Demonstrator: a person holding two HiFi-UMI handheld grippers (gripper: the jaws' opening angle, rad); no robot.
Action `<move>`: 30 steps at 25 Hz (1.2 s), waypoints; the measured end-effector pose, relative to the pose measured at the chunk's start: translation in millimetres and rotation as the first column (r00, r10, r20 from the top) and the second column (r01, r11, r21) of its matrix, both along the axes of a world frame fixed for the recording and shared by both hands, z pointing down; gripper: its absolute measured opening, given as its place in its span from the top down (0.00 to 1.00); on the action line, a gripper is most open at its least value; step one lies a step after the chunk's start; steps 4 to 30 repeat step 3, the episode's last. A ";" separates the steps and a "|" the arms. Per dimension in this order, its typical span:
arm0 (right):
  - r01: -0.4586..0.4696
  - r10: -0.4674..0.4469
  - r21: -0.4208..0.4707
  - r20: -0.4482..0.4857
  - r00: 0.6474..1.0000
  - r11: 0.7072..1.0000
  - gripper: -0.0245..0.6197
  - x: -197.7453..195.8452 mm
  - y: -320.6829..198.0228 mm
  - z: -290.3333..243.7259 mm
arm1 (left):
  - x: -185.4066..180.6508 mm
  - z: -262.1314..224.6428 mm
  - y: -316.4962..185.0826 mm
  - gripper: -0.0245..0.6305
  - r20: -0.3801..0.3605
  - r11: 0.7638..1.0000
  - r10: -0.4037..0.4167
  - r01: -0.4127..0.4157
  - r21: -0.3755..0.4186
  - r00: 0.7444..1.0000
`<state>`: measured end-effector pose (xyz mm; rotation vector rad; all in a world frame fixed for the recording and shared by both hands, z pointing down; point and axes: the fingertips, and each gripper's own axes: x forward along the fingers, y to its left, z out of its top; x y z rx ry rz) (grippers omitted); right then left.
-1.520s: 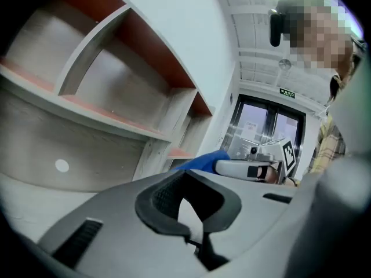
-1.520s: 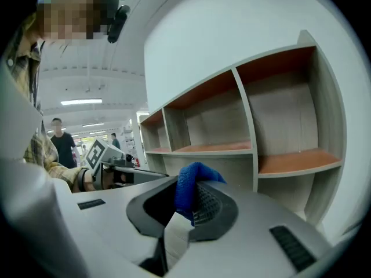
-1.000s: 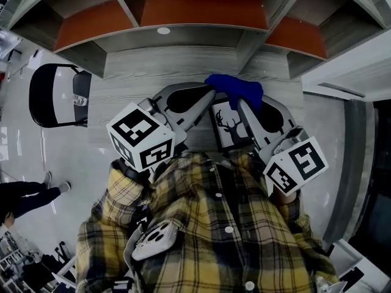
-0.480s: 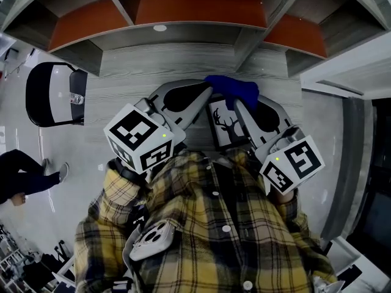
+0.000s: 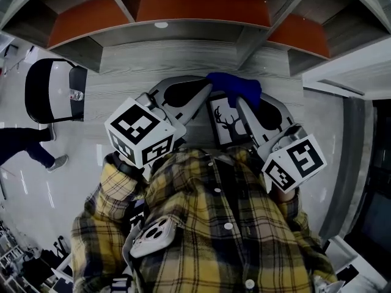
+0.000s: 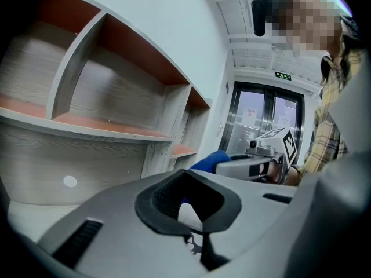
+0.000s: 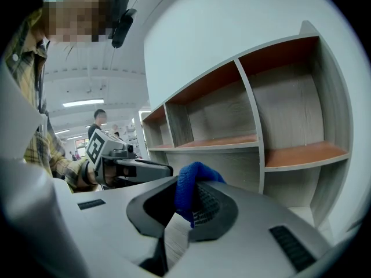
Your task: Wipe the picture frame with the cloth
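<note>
In the head view a white picture frame (image 5: 229, 126) with a black deer print is held up over a grey wood-grain counter (image 5: 153, 63). My left gripper (image 5: 206, 94) is shut on the frame's upper left corner; through its jaws in the left gripper view I see the white frame (image 6: 189, 216). My right gripper (image 5: 243, 104) is shut on a blue cloth (image 5: 236, 87), which lies bunched on the frame's top edge. In the right gripper view the cloth (image 7: 190, 189) sticks out between the jaws of the right gripper (image 7: 188, 184). The rest of the frame is hidden there.
A shelf unit (image 5: 201, 8) with orange boards rises behind the counter. A black and white chair (image 5: 52, 93) stands on the floor at the left. A person's legs (image 5: 27, 148) are on the floor at the far left.
Both grippers, the frame and the cloth have hardly shifted. The person on the floor at the left has walked further up the picture.
</note>
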<state>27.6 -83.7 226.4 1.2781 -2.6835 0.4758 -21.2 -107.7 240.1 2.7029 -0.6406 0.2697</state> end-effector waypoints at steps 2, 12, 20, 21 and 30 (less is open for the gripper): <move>-0.005 0.005 0.004 -0.004 1.000 1.000 0.90 1.8 -2.3 0.0 | 0.8 -0.3 -2.9 0.96 -0.001 1.000 0.007 -0.007 0.006 1.000; -0.007 0.007 0.005 -0.006 1.000 1.000 0.90 2.9 -3.4 0.0 | 1.2 -0.4 -4.3 0.96 -0.002 1.000 0.010 -0.010 0.010 1.000; -0.007 0.007 0.005 -0.006 1.000 1.000 0.90 2.9 -3.4 0.0 | 1.2 -0.4 -4.3 0.96 -0.002 1.000 0.010 -0.010 0.010 1.000; -0.007 0.007 0.005 -0.006 1.000 1.000 0.90 2.9 -3.4 0.0 | 1.2 -0.4 -4.3 0.96 -0.002 1.000 0.010 -0.010 0.010 1.000; -0.007 0.007 0.005 -0.006 1.000 1.000 0.90 2.9 -3.4 0.0 | 1.2 -0.4 -4.3 0.96 -0.002 1.000 0.010 -0.010 0.010 1.000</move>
